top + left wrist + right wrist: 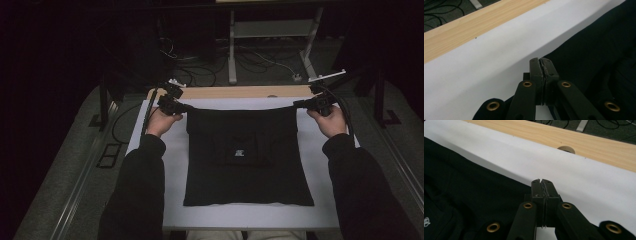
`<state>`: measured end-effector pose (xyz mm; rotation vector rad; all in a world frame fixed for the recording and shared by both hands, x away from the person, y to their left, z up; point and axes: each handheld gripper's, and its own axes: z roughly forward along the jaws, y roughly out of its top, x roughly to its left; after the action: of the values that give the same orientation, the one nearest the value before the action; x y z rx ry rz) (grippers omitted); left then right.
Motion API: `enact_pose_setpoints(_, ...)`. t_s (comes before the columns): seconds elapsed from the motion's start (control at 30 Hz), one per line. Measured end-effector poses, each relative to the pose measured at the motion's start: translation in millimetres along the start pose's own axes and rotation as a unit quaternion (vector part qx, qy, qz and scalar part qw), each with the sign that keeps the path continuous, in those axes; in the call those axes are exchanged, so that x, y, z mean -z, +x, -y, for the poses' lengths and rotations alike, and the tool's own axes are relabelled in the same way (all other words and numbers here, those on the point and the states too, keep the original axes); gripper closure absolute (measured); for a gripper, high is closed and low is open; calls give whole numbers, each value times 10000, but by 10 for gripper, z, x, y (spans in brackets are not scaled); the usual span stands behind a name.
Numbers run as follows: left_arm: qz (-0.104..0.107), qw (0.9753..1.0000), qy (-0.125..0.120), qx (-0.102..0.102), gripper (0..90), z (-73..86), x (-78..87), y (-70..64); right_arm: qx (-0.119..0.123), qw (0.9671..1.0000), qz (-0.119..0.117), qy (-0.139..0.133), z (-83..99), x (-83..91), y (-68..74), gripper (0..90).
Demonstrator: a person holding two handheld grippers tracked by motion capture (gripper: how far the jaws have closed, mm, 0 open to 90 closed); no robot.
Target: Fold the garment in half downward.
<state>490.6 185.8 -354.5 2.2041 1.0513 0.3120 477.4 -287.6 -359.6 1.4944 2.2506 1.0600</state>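
Note:
A black garment (245, 155) with a small white logo (239, 153) lies flat on a white sheet (150, 150). Its top edge is pulled out sideways into a taut strip between both grippers. My left gripper (172, 102) is shut on the garment's upper left corner. In the left gripper view the jaws (541, 61) are pressed together, with the black cloth (594, 50) to their right. My right gripper (312, 103) is shut on the upper right corner. In the right gripper view its jaws (542, 182) are closed, with the cloth (461, 177) to their left.
A strip of bare wooden tabletop (235, 92) runs along the far edge of the sheet, with a round hole (566, 149) in it. Beyond the table, cables (200, 70) lie on the floor by a white frame (232, 45). Dark stands flank the table.

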Motion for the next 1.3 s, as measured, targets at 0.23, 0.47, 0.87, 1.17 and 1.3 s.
enact_pose_setpoints(0.23,-24,9999,-1,-138,873,29,-146,28,-15,10000,-15,87,28,-129,-32,875)
enact_pose_setpoints(0.47,24,10000,53,-22,871,79,-268,73,-77,9999,-27,125,57,-266,-68,871)
enact_pose_setpoints(0.87,146,9995,105,267,868,203,-401,144,-277,9991,-90,319,130,-430,-145,868)
enact_pose_setpoints(1.17,264,9971,280,654,788,327,-491,194,-501,9981,-135,341,217,-515,-176,712)
enact_pose_setpoints(1.3,261,9952,271,902,610,382,-490,211,-570,9977,-217,283,272,-519,-184,597)
